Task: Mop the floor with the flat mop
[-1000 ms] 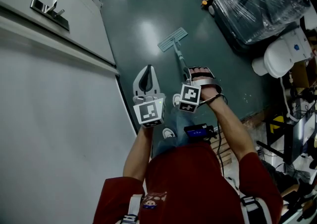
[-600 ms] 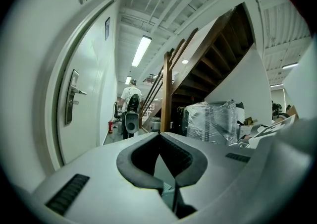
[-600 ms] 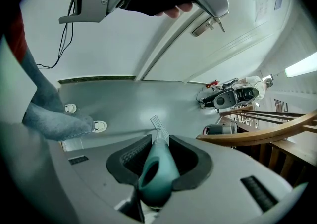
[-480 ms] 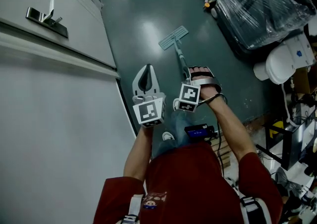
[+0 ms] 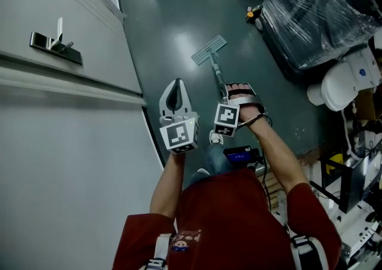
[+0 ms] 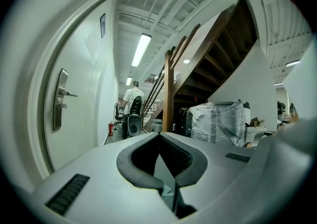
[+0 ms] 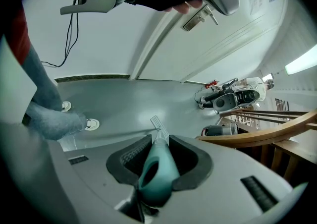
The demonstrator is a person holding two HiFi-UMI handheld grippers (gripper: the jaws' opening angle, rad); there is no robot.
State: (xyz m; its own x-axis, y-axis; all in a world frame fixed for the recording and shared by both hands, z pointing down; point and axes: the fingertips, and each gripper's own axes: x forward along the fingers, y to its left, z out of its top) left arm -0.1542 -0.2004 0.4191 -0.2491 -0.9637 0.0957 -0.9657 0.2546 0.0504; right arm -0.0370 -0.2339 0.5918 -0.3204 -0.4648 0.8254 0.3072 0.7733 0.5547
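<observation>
Head view | right hand-held gripper [image 5: 226, 94] pinching flat mop [image 5: 209, 49] handle | left hand-held gripper [image 5: 174, 85] pressed together

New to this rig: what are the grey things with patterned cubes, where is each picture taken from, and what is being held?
There is no robot: a person wears a head camera and holds a two-jaw gripper in each hand. The patterned cubes belong to the grippers. One picture looks down from the head. The other two come from cameras riding on each gripper, looking along its jaws. The right gripper is shut on the teal mop handle, and the flat mop head rests on the dark floor. The left gripper is shut and empty, with a white door to its left. A plastic-wrapped stack stands at the right.
</observation>
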